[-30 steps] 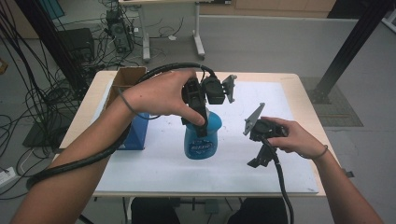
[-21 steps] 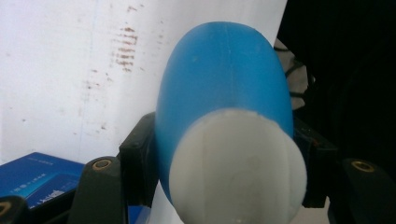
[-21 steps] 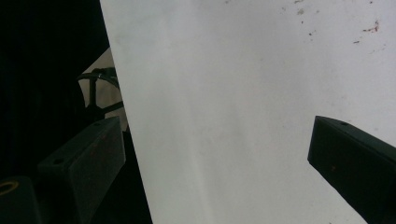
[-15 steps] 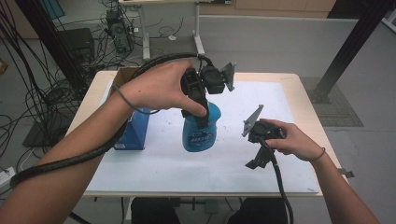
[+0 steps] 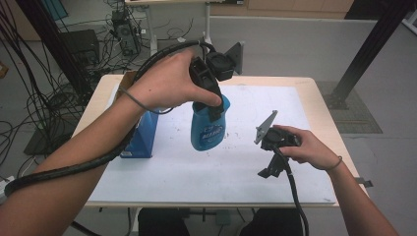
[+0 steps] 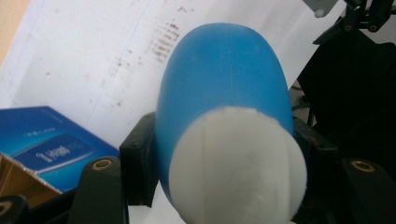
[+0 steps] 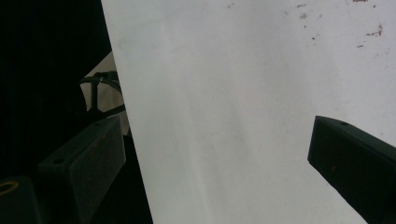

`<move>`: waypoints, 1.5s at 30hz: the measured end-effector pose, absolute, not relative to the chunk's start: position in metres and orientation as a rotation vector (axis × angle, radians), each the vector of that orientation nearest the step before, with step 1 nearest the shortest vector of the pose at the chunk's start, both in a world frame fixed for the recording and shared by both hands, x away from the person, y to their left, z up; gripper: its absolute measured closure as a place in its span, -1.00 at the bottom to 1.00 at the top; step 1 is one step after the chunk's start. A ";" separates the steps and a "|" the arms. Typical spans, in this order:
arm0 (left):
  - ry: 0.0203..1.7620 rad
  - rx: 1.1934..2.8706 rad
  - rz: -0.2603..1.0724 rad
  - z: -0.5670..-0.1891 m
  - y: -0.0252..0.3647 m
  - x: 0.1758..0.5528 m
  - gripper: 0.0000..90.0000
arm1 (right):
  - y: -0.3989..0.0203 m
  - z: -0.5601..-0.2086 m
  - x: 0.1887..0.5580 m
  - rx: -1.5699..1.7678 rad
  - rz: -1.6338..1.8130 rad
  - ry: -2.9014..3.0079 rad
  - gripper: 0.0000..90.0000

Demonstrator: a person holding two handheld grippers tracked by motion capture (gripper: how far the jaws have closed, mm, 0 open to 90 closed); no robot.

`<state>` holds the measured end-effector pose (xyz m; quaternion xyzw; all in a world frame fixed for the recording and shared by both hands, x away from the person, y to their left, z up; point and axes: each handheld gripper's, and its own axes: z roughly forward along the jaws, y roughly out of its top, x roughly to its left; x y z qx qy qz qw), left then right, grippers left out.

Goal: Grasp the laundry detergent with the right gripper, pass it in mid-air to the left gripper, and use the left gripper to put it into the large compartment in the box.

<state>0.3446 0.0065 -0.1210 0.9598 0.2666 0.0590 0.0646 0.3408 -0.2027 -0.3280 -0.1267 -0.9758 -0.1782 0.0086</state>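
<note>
The left tool (image 5: 212, 105) is clamped on the blue bottle (image 5: 208, 129), already lifted off the counter (image 5: 295, 98); placing it remains. The right tool (image 7: 219, 158) hovers with jaws apart, empty.

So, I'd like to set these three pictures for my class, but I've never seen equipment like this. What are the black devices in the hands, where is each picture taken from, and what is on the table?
No machine moves here: a person holds a two-jaw gripper in each hand. The high view looks down from above the person's side of the table. The other two pictures come from cameras riding on the grippers, looking along their black jaws.

The left gripper is shut on a blue bottle near its white cap and holds it above the white sheet covering the table. The left gripper view shows the bottle between the jaws.

The right gripper rests low over the sheet near the table's front edge, jaws open, holding nothing.

A blue box sits at the left, beside the bottle.
</note>
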 end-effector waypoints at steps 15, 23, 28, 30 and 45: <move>1.031 2.807 0.202 -0.105 0.020 0.358 -0.16 | -0.201 -0.330 0.340 -0.395 -0.568 -3.037 -0.91; 1.121 2.749 0.212 -0.090 0.033 0.371 -0.16 | -0.199 -0.333 0.340 -0.401 -0.558 -3.021 -0.91; 1.180 2.713 0.237 -0.077 0.044 0.377 -0.16 | -0.198 -0.334 0.342 -0.417 -0.549 -2.997 -0.91; 1.208 2.696 0.248 -0.072 0.050 0.380 -0.16 | -0.198 -0.335 0.342 -0.416 -0.549 -2.993 -0.91; 1.463 2.563 0.315 -0.052 0.100 0.403 -0.16 | -0.194 -0.336 0.342 -0.424 -0.569 -2.987 -0.91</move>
